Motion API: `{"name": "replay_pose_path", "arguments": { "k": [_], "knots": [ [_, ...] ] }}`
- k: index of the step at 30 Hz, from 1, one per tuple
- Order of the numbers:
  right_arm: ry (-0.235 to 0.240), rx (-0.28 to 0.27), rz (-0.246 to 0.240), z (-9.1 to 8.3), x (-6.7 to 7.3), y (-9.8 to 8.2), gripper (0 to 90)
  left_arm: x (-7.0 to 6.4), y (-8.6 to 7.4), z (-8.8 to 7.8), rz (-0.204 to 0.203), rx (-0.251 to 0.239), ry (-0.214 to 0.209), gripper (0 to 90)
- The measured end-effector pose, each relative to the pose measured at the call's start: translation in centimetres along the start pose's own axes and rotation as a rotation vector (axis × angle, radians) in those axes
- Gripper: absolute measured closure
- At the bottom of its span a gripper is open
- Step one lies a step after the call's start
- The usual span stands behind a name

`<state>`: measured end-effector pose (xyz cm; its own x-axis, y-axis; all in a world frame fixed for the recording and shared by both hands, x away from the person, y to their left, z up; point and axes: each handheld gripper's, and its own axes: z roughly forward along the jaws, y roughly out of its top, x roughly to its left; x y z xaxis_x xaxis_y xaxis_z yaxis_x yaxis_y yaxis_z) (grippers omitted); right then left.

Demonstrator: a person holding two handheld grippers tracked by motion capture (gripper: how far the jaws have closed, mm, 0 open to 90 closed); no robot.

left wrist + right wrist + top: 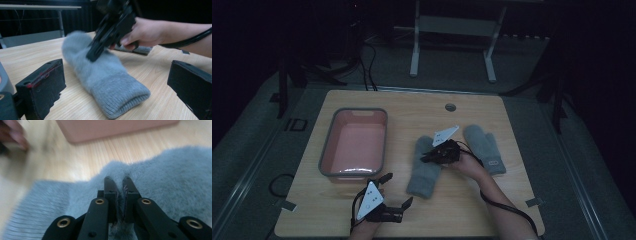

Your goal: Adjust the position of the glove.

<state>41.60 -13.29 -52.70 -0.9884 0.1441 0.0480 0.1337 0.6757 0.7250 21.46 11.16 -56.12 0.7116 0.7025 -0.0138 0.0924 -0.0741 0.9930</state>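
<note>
First mitten pinched, neither one yet in the tub

The right hand-held gripper (pixel 430 156) had its jaws pressed together on a fold of the fluffy grey mitten (pixel 425 169), which lay on the tabletop (pixel 492 200) between the pink tub (pixel 354 144) and a second grey mitten (pixel 484 147); the work looked to be at its start, with the tub holding nothing and both mittens outside it. The left hand-held gripper (pixel 398 189) rested near the front edge with its jaws spread wide and nothing between them. The tabletop was pale wood grain with a small round grommet (pixel 450 107) near its far edge; the room around it was dim, with grey floor, loose cables and a white table frame (pixel 452 30) behind.
</note>
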Motion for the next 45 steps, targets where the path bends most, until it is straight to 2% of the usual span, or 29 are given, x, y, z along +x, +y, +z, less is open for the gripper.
{"name": "replay_pose_path", "arguments": {
  "k": [2,3,5,8,11,13,16,18,19,23,25,28,29,30,31,32,34,36,38,41,42,43,45],
  "knots": [
    [-0.017,0.035,0.002,1.1,-0.5,-0.4,84.3,0.0,0.0,0.0,-0.002,-0.002,-0.003,1.7],
    [-0.014,0.029,0.001,1.5,-0.8,-0.6,83.0,-0.1,0.0,0.0,-0.002,-0.002,-0.005,1.7],
    [-0.005,0.003,0.028,1.9,-1.3,-0.8,78.8,-0.1,0.0,0.0,-0.001,-0.001,-0.005,1.7],
    [-0.007,-0.009,0.036,2.4,-1.6,-0.7,64.4,-0.1,0.0,0.0,-0.001,0.002,-0.007,1.7],
    [-0.003,-0.014,0.016,2.9,-1.5,-0.6,50.7,-0.1,0.0,0.0,-0.002,0.004,-0.009,1.7],
    [-0.01,-0.015,0.001,3.0,-1.5,-0.4,46.7,-0.1,0.0,0.1,-0.002,0.005,-0.01,1.7],
    [-0.032,-0.024,0.018,2.6,-1.6,-0.2,37.8,-0.1,0.0,0.0,-0.002,0.005,-0.01,1.7],
    [-0.049,-0.022,0.03,2.4,-1.5,-0.1,35.8,-0.1,0.0,0.0,-0.004,0.005,-0.01,1.7],
    [-0.079,-0.029,0.058,1.6,-1.4,-0.1,29.2,-0.1,0.0,0.0,-0.003,0.006,-0.01,1.7],
    [-0.126,-0.035,0.109,-0.2,-1.2,-0.4,21.0,-0.1,-0.1,0.1,-0.008,0.009,-0.012,1.7],
    [-0.179,-0.034,0.129,-1.2,-1.1,-0.6,15.5,-0.1,-0.1,0.1,-0.007,0.009,-0.01,1.7],
    [-0.23,-0.054,0.149,-2.9,-1.0,-1.1,17.0,-0.1,-0.1,0.2,-0.008,0.011,-0.01,1.7],
    [-0.234,-0.058,0.162,-3.6,-1.0,-1.3,22.7,-0.1,-0.1,0.2,-0.007,0.012,-0.009,1.7],
    [-0.234,-0.058,0.162,-3.6,-1.0,-1.3,22.7,-0.1,-0.1,0.2,-0.007,0.012,-0.009,1.7],
    [-0.244,-0.063,0.19,-5.1,-1.2,-1.8,26.9,-0.1,-0.1,0.2,-0.007,0.016,-0.009,1.7],
    [-0.256,-0.076,0.194,-5.7,-1.1,-1.9,29.3,-0.1,-0.2,0.2,-0.008,0.016,-0.009,1.7],
    [-0.281,-0.093,0.207,-6.9,-1.0,-2.4,29.4,-0.1,-0.2,0.3,-0.009,0.017,-0.008,1.7],
    [-0.3,-0.069,0.231,-8.0,-1.1,-3.0,28.8,-0.1,-0.2,0.3,-0.01,0.017,-0.009,1.7],
    [-0.348,-0.066,0.237,-9.1,-1.0,-3.6,29.9,-0.1,-0.2,0.3,-0.012,0.018,-0.008,1.7],
    [-0.385,-0.089,0.274,-10.8,-1.3,-4.6,32.7,0.0,-0.2,0.3,-0.011,0.017,-0.006,1.7],
    [-0.385,-0.089,0.274,-10.8,-1.3,-4.6,32.7,0.0,-0.2,0.3,-0.011,0.017,-0.006,1.7],
    [-0.418,-0.099,0.305,-12.1,-1.6,-5.4,33.2,0.0,-0.2,0.3,-0.011,0.018,-0.004,1.7],
    [-0.453,-0.098,0.331,-12.9,-1.9,-6.1,33.7,0.0,-0.2,0.3,-0.012,0.019,-0.004,1.7]
  ]
}}
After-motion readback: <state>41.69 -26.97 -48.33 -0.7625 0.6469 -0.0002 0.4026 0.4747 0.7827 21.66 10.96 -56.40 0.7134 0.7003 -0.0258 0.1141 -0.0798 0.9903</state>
